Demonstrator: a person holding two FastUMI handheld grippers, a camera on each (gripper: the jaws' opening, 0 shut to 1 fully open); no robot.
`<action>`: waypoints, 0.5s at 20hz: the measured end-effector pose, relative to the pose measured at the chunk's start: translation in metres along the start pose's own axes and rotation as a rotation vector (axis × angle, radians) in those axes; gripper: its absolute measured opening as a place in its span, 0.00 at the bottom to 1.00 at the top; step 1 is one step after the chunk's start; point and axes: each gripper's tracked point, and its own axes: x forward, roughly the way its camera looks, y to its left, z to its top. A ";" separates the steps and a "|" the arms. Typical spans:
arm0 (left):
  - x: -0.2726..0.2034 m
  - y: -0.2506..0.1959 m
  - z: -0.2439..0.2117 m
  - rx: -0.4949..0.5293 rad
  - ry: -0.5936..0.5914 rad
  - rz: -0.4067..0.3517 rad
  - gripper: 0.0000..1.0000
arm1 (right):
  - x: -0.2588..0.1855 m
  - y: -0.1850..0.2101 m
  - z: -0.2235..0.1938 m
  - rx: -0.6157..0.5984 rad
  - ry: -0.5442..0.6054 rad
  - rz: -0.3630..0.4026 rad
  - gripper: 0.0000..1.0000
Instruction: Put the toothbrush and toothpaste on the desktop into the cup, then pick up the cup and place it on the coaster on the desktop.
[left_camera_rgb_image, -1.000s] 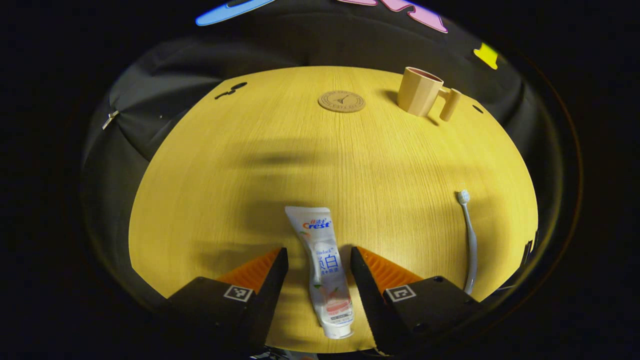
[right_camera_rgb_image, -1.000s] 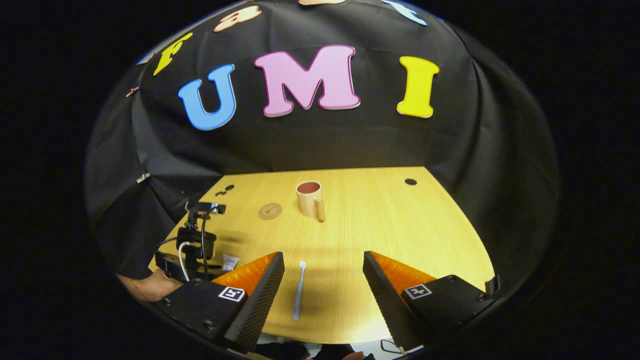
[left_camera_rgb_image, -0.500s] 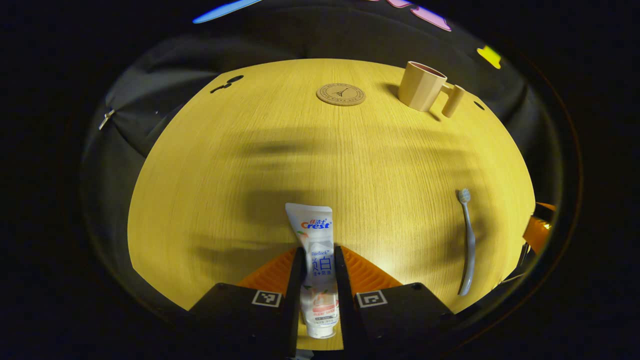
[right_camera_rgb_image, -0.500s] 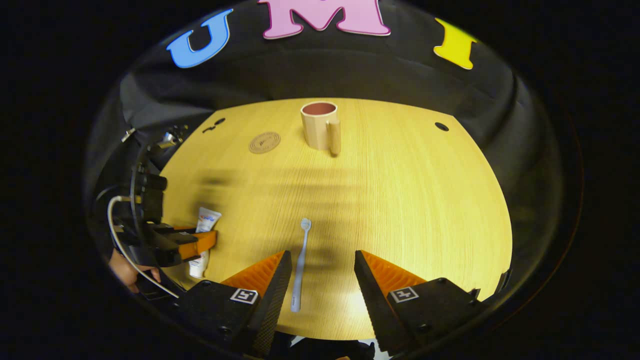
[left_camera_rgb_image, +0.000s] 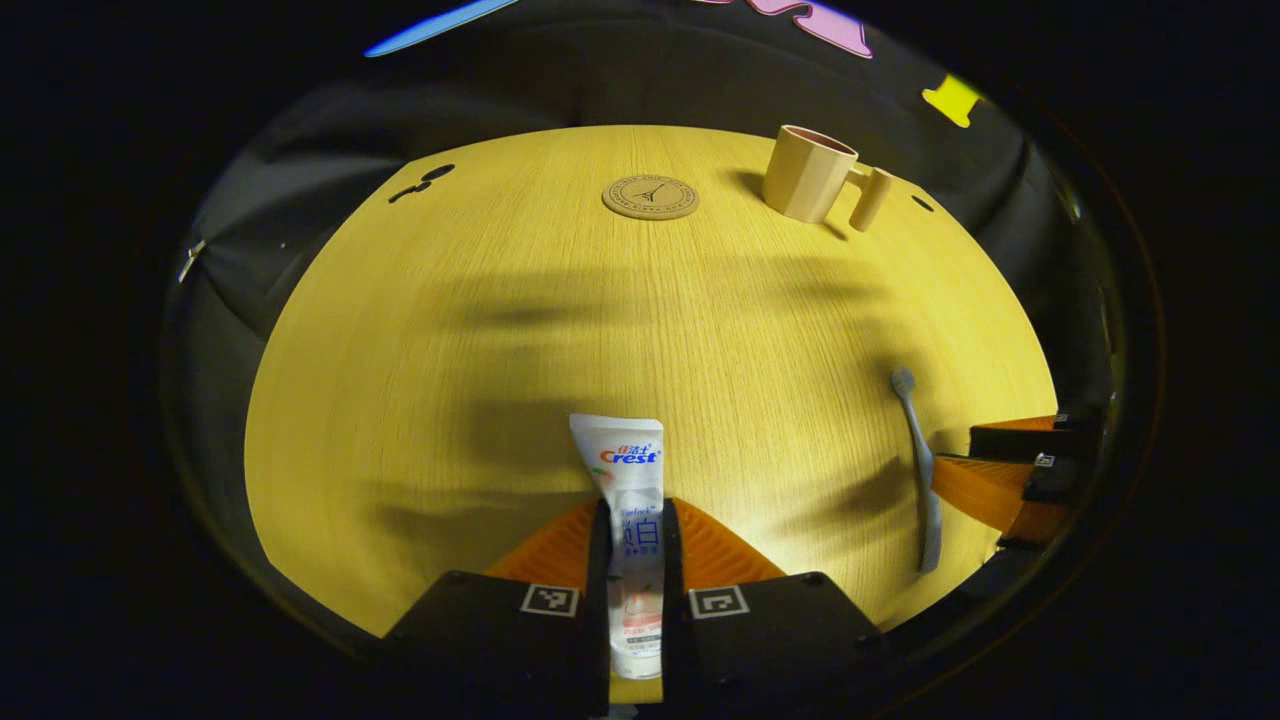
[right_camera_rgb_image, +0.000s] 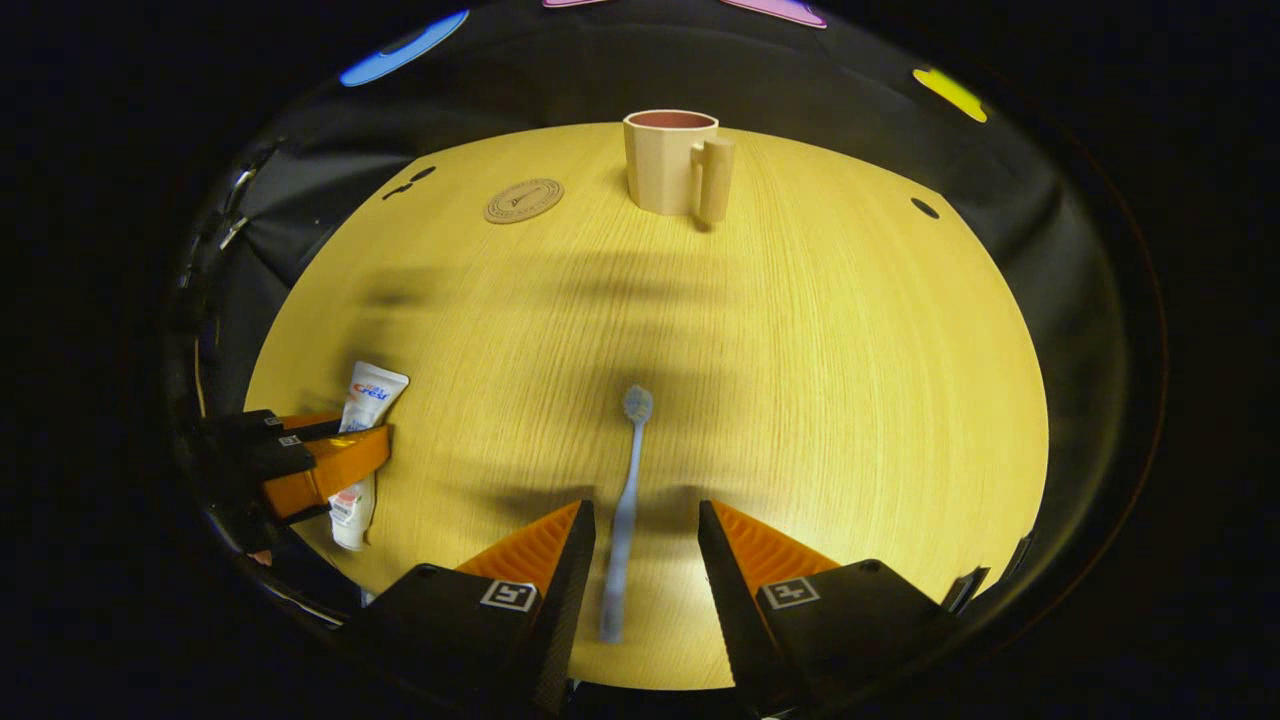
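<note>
Left gripper (left_camera_rgb_image: 634, 530) clamps the toothpaste (left_camera_rgb_image: 630, 480); right gripper (right_camera_rgb_image: 645, 530) open astride toothbrush (right_camera_rgb_image: 625, 500).

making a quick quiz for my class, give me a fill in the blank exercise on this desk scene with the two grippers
1. The left gripper is shut on the white ____ tube.
2. The right gripper is open, its fingers on either side of the pale grey ____ lying on the wooden desktop.
3. The beige plastic cup stands ____ on the desktop.
4. The round cork coaster has ____ on it.

Missing words: toothpaste; toothbrush; upright; nothing
</note>
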 end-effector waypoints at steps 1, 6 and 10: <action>-0.001 0.000 0.001 -0.008 -0.001 -0.014 0.25 | 0.003 0.003 -0.003 0.003 0.018 0.001 0.64; -0.008 0.003 0.003 -0.069 -0.030 -0.062 0.24 | 0.017 0.001 -0.007 -0.005 0.067 -0.025 0.54; -0.020 0.004 0.017 -0.071 -0.088 -0.065 0.24 | 0.013 0.002 -0.006 0.006 0.080 -0.045 0.17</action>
